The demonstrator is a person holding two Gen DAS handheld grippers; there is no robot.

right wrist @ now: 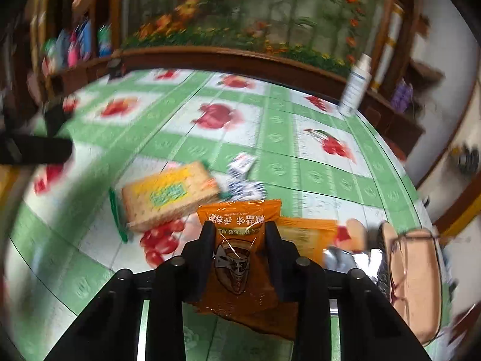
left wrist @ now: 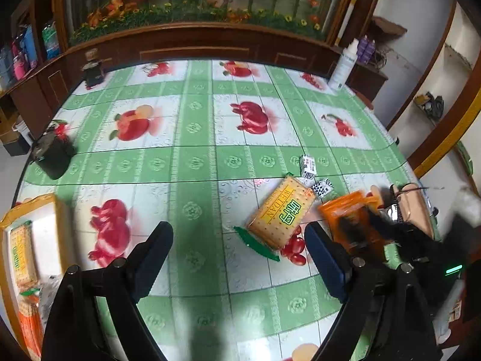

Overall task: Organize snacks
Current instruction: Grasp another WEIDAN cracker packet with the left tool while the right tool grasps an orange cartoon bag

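My right gripper (right wrist: 240, 228) is shut on an orange snack packet (right wrist: 240, 252) and holds it just above the table; the left wrist view shows the packet (left wrist: 348, 219) blurred. A yellow cracker pack (left wrist: 281, 213) lies flat on the table, left of the packet; it also shows in the right wrist view (right wrist: 168, 195). Small black-and-white packets (left wrist: 309, 167) lie behind it. My left gripper (left wrist: 239, 237) is open and empty over the tablecloth, left of the cracker pack. A cardboard box (left wrist: 57, 207) holding cracker packs stands at the left edge.
A white bottle (left wrist: 342, 66) stands at the table's far right corner. A black pot with a plant (left wrist: 52, 153) stands at the left edge, another dark object (left wrist: 93, 70) at the far left. A pink case (right wrist: 416, 279) and another orange packet (right wrist: 309, 237) lie right.
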